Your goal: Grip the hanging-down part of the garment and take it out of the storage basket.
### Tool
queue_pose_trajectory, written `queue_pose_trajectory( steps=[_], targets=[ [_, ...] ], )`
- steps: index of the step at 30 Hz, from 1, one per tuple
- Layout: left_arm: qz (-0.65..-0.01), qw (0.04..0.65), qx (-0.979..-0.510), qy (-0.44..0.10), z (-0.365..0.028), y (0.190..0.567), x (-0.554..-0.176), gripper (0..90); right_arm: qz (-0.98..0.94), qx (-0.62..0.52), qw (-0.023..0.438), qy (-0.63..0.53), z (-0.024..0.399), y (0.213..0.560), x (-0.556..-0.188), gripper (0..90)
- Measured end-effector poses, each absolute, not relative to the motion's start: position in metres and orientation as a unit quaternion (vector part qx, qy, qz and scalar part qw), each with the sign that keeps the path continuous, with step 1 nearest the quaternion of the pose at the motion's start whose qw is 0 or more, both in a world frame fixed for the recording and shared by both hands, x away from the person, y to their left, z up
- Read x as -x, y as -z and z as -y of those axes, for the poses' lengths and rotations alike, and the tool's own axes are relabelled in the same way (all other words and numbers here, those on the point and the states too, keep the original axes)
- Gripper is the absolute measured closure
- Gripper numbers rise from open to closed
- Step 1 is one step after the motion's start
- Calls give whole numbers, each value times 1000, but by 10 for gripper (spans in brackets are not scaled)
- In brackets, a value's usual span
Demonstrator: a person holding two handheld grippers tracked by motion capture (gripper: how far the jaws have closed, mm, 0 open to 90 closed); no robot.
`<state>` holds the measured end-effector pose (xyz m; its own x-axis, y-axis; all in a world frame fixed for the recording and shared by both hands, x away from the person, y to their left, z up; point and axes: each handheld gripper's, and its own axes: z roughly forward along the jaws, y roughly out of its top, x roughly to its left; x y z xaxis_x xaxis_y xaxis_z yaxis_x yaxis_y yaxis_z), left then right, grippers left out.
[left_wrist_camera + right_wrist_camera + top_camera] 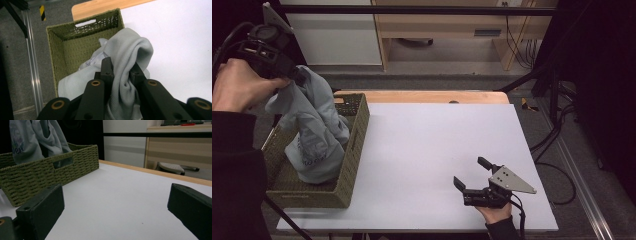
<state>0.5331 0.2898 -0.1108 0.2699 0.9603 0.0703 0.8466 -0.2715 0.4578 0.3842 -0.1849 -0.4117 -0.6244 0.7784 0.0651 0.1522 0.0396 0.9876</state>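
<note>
White desk [432,150], olive wicker basket [354,150] at its left edge. Left gripper [294,75] fingers [107,68] clenched on grey garment [314,130], hanging into basket. Best lifted straight above basket until hem clears rim. Right gripper [472,175] fingers released, right of basket.

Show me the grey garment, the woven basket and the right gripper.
grey garment [314,135]: high view, on its hanging middle folds.
woven basket [357,131]: high view, on its right side wall.
right gripper [472,172]: high view, midway between its open fingertips.
</note>
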Motion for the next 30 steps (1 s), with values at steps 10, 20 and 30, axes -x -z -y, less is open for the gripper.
queue_pose_trajectory(
  steps=[10, 20, 30],
  targets=[
    [-578, 163, -782, -167, -288, 108, -535, 779, -679, -323, 235, -616, 157, 400, -397, 16],
    [-579, 161, -782, -166, -290, 109, -536, 779, -689, -295, 209, -629, 108, 388, -414, 17],
    [-580, 159, -782, -163, -292, 113, -539, 778, -695, -281, 184, -636, 66, 383, -432, 21]
  ],
)
